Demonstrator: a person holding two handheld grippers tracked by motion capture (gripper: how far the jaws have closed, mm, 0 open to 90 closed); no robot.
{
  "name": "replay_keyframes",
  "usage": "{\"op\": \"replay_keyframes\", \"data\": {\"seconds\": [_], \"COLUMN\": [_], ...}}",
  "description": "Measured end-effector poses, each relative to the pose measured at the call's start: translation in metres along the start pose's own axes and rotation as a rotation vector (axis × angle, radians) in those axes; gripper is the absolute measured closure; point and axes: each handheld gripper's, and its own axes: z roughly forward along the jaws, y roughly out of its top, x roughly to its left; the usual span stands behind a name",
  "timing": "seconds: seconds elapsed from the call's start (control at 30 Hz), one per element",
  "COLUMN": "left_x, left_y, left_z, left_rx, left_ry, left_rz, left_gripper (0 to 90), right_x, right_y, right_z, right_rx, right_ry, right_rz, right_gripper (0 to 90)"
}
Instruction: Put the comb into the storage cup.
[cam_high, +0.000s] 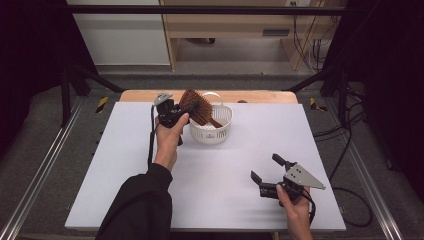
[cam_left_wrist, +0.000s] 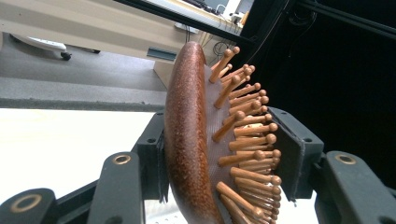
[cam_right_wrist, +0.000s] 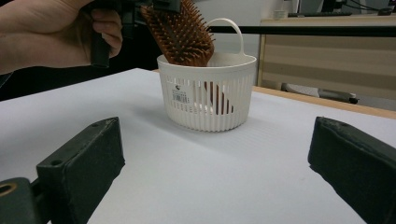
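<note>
- While the left hand-held gripper clamps the brown hairbrush by its head, the brush handle dips into the white basket at the far-centre of the bench.
- Left gripper view: close-up of the grip – one pad on the smooth wooden back, other pad against the peg tips of the hairbrush; jaws about half-wide, pressed on the brush. High view can't show that contact detail.
- Right gripper view: side of the basket w/ slotted wall, a small label and a loop handle; brush handle visible through the slots, inside the basket, head sticking out above the rim, tilted. Left hand at upper left.
- Right hand-held gripper: wide open, nothing btwn the jaws, low over the near-right of the bench, well apart from the basket, pointing toward it.
- Count: 1 hairbrush, 1 basket, 2 hand-held grippers, 2 hands; dark sleeve on the left arm.
- Surface: white sheet over a wooden top, wood edge showing at the far side.
- Room: grey floor, metal rails either side, pale cabinets and a wooden desk behind, cables on the right, dark curtains at the sides.
</note>
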Motion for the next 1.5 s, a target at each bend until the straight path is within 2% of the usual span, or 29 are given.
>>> {"op": "replay_keyframes", "data": {"seconds": [0.8,1.5], "left_x": [0.015,0.022], "left_y": [-0.004,-0.006], "left_z": [-0.004,-0.004], "left_rx": [0.003,0.0], "left_ry": [0.027,0.031], "left_rz": [-0.026,-0.055], "left_gripper": [43.1,43.0], "right_x": [0.0,0.001], "right_y": [0.0,-0.001], "right_z": [0.001,0.002], "right_rx": [0.002,0.006], "right_ry": [0.003,0.01], "right_rz": [0.001,-0.001], "right_gripper": [3.7,3.7]}}
